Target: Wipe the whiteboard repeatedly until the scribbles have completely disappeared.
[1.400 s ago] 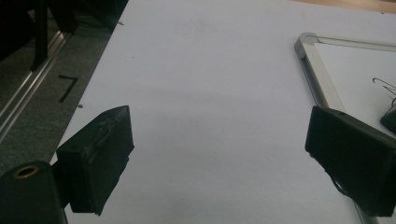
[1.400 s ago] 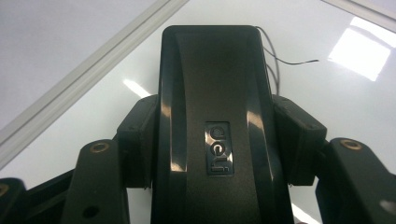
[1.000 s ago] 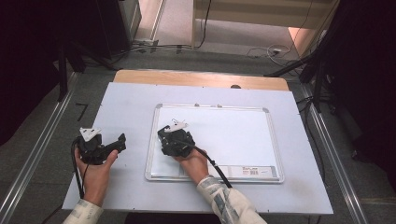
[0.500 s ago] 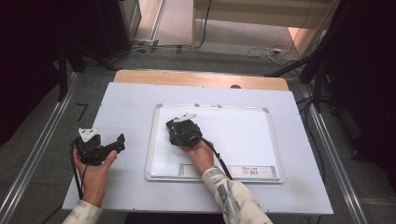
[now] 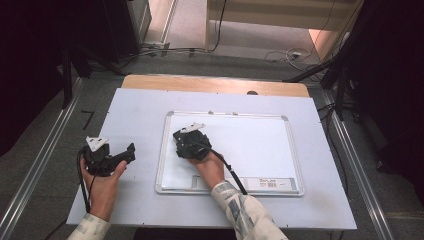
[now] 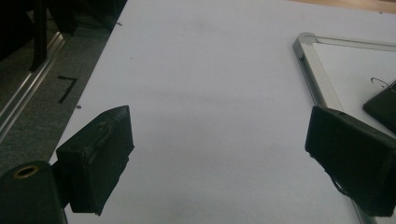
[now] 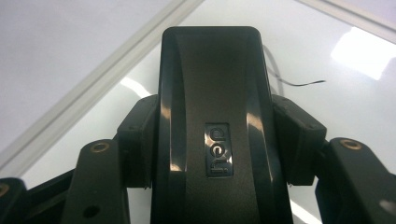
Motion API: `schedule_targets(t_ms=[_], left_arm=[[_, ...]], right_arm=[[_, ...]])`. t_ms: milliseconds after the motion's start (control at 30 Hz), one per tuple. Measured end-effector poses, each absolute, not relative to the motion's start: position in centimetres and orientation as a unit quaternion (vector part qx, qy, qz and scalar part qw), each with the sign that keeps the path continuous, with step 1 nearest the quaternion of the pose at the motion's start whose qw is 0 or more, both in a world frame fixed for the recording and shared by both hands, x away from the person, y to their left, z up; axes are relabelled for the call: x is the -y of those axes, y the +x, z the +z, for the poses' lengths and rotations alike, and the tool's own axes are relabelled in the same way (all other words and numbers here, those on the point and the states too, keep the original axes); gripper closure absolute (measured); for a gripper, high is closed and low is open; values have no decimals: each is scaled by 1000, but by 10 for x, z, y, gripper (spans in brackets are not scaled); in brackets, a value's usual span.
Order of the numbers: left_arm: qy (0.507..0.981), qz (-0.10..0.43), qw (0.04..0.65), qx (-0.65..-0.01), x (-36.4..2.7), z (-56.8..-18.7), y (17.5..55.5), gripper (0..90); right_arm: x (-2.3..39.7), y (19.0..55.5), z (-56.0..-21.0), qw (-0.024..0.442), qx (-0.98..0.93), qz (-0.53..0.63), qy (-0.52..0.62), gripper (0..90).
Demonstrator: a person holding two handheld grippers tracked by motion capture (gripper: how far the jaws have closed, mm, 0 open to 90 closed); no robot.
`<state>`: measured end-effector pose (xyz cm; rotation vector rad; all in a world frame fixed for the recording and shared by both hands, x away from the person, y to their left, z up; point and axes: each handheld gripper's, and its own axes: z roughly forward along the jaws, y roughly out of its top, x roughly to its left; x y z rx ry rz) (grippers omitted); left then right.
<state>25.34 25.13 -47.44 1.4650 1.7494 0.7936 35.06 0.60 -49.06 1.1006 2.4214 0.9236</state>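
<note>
- The right gripper [image 5: 186,141] rested over the left part of a whiteboard [image 5: 260,145] that lay flat on the pale surface [image 5: 135,107].
- In the right gripper view its fingers [image 7: 133,140] pinched a black eraser [image 7: 215,116], one pad on each long side, with the embossed label facing up.
- The eraser sat low against the glossy board, near the board's silver frame [image 7: 93,88], which ran diagonally across that view.
- A thin dark pen stroke [image 7: 299,84] showed on the board just beyond the eraser.
- The left gripper [image 5: 117,156] was held to the left of the whiteboard, well apart from the right gripper, over bare surface.
- In the left gripper view its fingers [image 6: 100,154] stood spread wide with nothing between them.
- That view also caught the corner of the board's frame [image 6: 308,51] at the right.
- Both forearms came in from the bottom of the high view, in light patterned sleeves [image 5: 247,212].
- A black cable [image 5: 231,170] trailed from the right gripper back along the person's wrist.
</note>
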Motion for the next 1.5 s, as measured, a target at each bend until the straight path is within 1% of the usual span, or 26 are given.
schedule_targets(t_ms=[100, 133, 267, 433, 667, 1033, 1267, 1500], left_arm=[[565, 308, 356, -678, -252, -475, 254, 80], [564, 308, 356, -678, -252, -475, 253, 80], [565, 307, 357, -678, -252, -474, 253, 80], [564, 307, 357, -678, -252, -474, 252, 80], [559, 307, 359, -681, -254, -474, 251, 80], [559, 305, 359, -682, -256, -475, 251, 80], [561, 305, 358, -681, -254, -475, 252, 80], [563, 304, 357, -680, -253, -475, 253, 80]], right_arm=[[-10, 344, -490, 158, -851, 323, 382, 378], [-14, 337, -491, 154, -854, 324, 377, 378], [-19, 331, -492, 158, -860, 326, 360, 378], [-15, 341, -492, 160, -856, 327, 366, 378], [0, 376, -490, 173, -843, 321, 395, 378], [15, 414, -489, 186, -823, 317, 433, 379], [11, 419, -489, 193, -819, 313, 440, 379], [0, 412, -489, 192, -819, 316, 438, 379]])
